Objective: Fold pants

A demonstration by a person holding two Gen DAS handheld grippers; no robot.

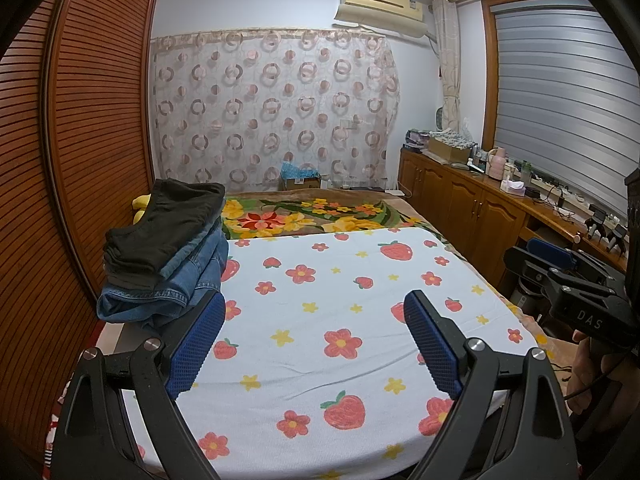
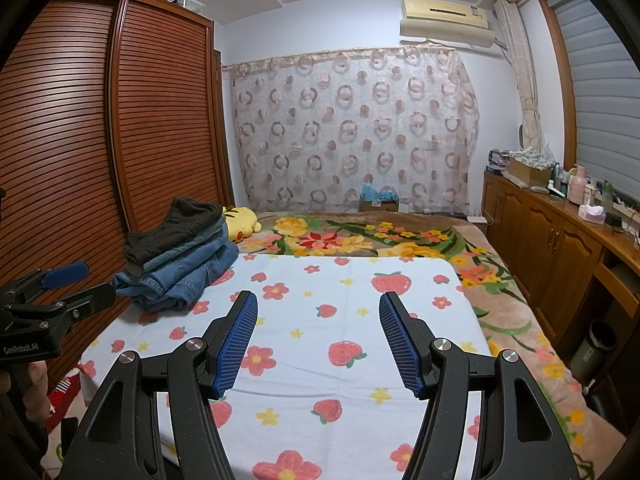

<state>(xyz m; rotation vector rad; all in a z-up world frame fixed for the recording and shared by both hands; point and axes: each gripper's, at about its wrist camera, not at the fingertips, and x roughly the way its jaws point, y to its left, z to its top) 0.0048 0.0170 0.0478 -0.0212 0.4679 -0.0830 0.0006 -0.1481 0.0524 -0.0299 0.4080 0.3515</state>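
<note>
Work surface: strawberry-print sheet [image 2: 352,280] spread flat over floral blanket [image 2: 500,280]; bare mid area, prob. kept free as folding space
Pants: stack of pants [image 1: 168,256] at far-left edge of sheet, next to wardrobe [image 1: 80,120]; dark pair on top, denim below; looks folded, parked aside so centre stays free
Unfolded pants: none seen on sheet in either view
L gripper: left gripper [image 1: 316,344] jaws spread wide, nothing between pads; hovers over near edge of sheet, stack just beyond its left finger
R gripper: right gripper [image 2: 318,340] jaws apart, empty; over sheet mid-front, well apart from stack
Hands: both tools side by side, aimed down the bed, neither touching cloth
Judgement: idle/ready pose; either stack complete or next pair awaited, can't tell which
Risk: stack sits close to sheet edge, leans a bit; a nudge could tip it
</note>
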